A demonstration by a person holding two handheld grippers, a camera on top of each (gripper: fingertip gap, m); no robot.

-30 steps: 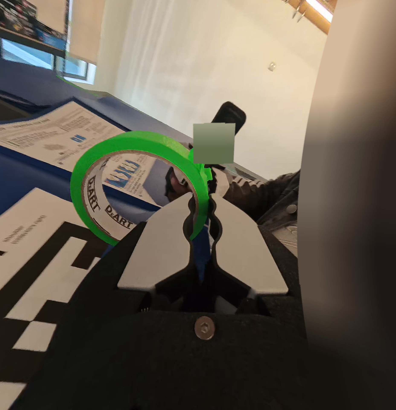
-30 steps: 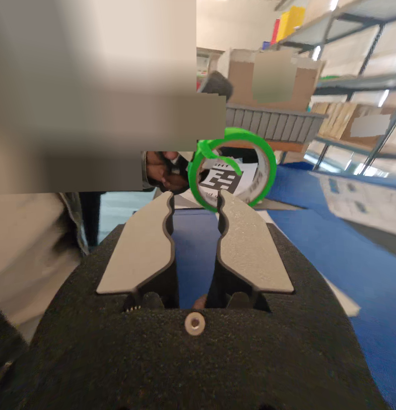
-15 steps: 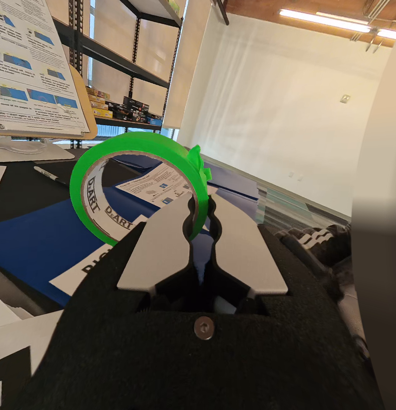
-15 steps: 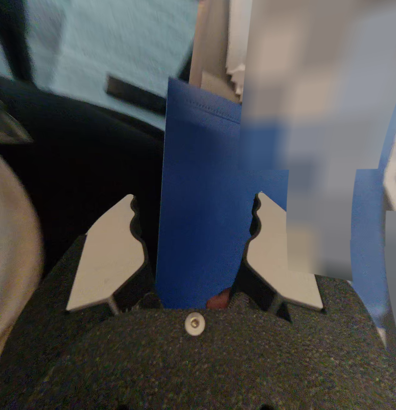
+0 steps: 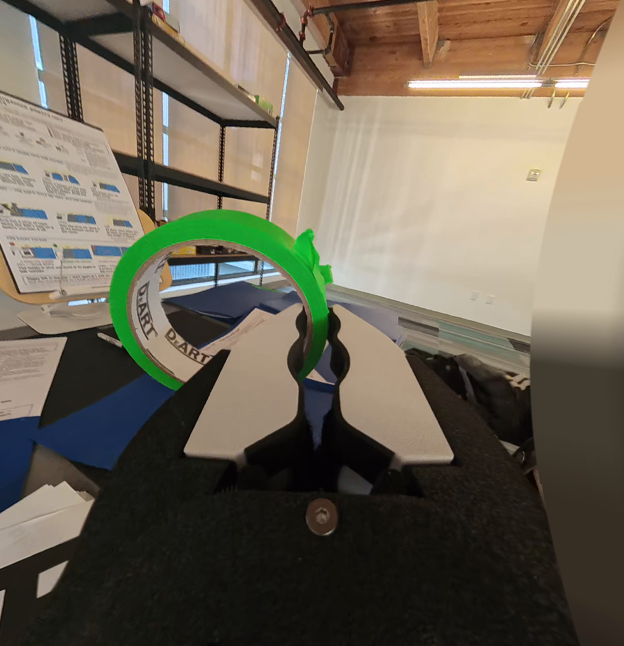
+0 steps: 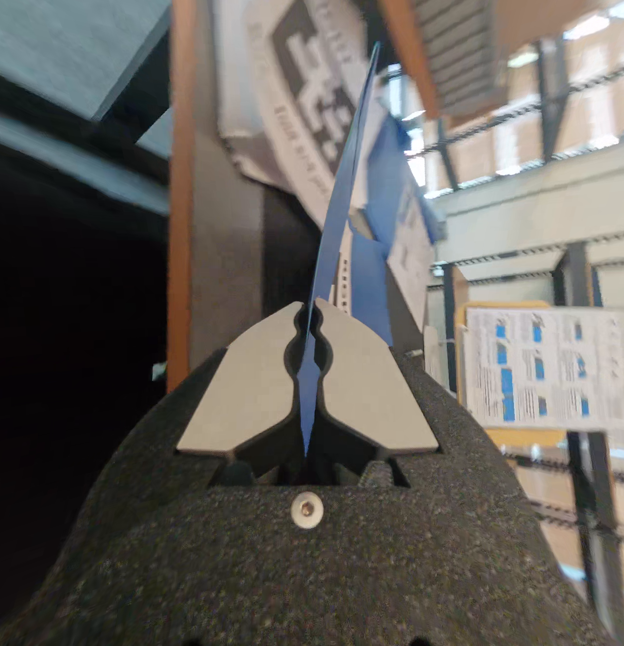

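Observation:
My left gripper (image 5: 315, 311) is shut on the rim of a green tape roll (image 5: 212, 230) and holds it upright above the table, its loose folded end (image 5: 312, 250) sticking up on the right. My right gripper (image 6: 309, 307) is shut on the edge of a thin blue sheet (image 6: 338, 223), which stands on edge and curves up and away from the fingers. The right wrist view is blurred and tilted.
A printed sheet on a wooden stand (image 5: 55, 209) stands at the left on the black table (image 5: 83, 363). Blue sheets (image 5: 104, 419) and white papers (image 5: 20, 367) lie about. Metal shelving (image 5: 146, 167) stands behind. A paper with a black-and-white marker (image 6: 303, 105) shows beyond the blue sheet. Some 25 cm of space lies between my two pairs of fingers.
My right gripper closed on the blue sheet, which was between its open fingers half a second ago. My left gripper kept its hold on the tape and turned up toward the shelving.

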